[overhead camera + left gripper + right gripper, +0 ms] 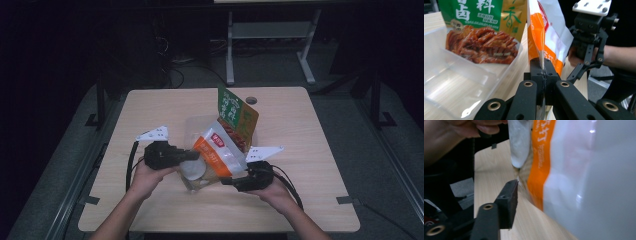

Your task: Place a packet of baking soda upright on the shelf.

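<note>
Clamping the orange bag (544,37), the left gripper (543,65) is lifting it beside the box (192,127); right gripper (231,181) spread, bag not yet boxed.

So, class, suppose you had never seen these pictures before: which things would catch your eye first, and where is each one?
First the orange and white snack bag, held up near the table's middle with its edge clamped in the left gripper; the right gripper is at its other side, and its grip can't be made out. Behind it a green and gold bag picturing glazed meat stands in a clear plastic tub. All this sits on a pale wooden table in a dark room.
</note>
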The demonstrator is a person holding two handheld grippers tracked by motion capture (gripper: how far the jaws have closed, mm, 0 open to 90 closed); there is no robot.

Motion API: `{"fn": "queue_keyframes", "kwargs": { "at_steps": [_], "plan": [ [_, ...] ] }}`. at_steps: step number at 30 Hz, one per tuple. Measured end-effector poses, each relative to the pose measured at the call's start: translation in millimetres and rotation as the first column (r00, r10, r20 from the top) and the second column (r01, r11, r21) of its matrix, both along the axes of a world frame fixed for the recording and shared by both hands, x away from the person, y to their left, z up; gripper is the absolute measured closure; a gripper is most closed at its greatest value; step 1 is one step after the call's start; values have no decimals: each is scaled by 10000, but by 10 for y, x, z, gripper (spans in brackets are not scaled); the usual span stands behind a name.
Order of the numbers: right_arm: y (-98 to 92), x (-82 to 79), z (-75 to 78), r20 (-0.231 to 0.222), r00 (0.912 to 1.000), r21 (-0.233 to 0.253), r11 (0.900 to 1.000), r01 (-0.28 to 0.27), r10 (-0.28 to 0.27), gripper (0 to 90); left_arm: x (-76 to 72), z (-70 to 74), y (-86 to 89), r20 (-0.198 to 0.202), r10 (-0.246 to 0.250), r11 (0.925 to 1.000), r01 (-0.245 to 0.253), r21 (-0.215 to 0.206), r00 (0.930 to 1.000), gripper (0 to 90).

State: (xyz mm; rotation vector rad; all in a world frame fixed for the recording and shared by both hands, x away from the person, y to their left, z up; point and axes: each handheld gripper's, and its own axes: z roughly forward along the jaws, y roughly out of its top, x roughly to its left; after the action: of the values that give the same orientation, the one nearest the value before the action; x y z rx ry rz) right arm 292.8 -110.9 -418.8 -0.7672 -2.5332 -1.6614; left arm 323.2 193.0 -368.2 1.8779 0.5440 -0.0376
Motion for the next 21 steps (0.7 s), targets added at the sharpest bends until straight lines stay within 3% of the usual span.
{"fn": "queue_keyframes", "kwargs": {
  "at_steps": [11, 14, 21],
  "plan": [
    [-89, 32, 36, -373, 9990, 1093, 9936, 291, -251, 777, -10, -51, -84, -133, -47, 9996, 43, -296, 9999, 897],
    [-121, 41, 54, -436, 9988, 1350, 9904, 297, -240, 864, -25, -88, -124, -53, -80, 9999, 80, -62, 10000, 896],
    [-132, 26, 101, -5, 9996, 888, 9957, 265, -266, 897, -49, -129, -159, 271, -123, 9976, 104, 690, 9996, 894]
  ]
}}
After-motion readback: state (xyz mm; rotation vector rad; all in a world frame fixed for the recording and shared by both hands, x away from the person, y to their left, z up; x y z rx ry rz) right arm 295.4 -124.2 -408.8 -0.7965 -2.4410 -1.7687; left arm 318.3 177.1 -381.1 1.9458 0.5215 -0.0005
